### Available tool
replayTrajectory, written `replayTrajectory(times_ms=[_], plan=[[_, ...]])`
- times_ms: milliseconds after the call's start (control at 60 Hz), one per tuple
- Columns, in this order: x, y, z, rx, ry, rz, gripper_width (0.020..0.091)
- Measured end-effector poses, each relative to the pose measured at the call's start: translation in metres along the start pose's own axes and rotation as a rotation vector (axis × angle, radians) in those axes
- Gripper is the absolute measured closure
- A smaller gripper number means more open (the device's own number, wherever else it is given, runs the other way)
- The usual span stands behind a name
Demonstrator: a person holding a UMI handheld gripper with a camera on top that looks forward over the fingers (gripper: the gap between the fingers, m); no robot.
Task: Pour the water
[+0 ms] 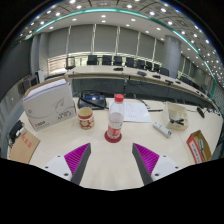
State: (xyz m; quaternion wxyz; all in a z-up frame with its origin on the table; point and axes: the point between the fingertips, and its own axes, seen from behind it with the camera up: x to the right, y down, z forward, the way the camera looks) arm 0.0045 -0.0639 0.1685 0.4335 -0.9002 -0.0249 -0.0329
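Observation:
A clear plastic water bottle (115,118) with a red cap and a red label stands upright on the pale table (110,165), just ahead of my fingers and between their lines. To its left stands a small brown cup (86,119). My gripper (111,158) is open, its two purple pads (76,157) spread wide with only bare table between them. The bottle is beyond the fingertips and nothing touches it.
A white box (49,103) sits at the left, with a brown carton (22,146) nearer. Papers (133,110) lie behind the bottle. Small boxes (199,144) and a tool (164,127) lie at the right. Office desks and chairs (110,62) fill the background.

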Motion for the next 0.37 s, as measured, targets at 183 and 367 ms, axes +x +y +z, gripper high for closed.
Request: replayTrajectory(times_ms=[183, 367], plan=[[-0.011, 0.006, -0.058, 0.023, 0.042, 0.004, 0.0247], [-0.023, 0.014, -0.084, 0.006, 0.039, 0.014, 0.0245]])
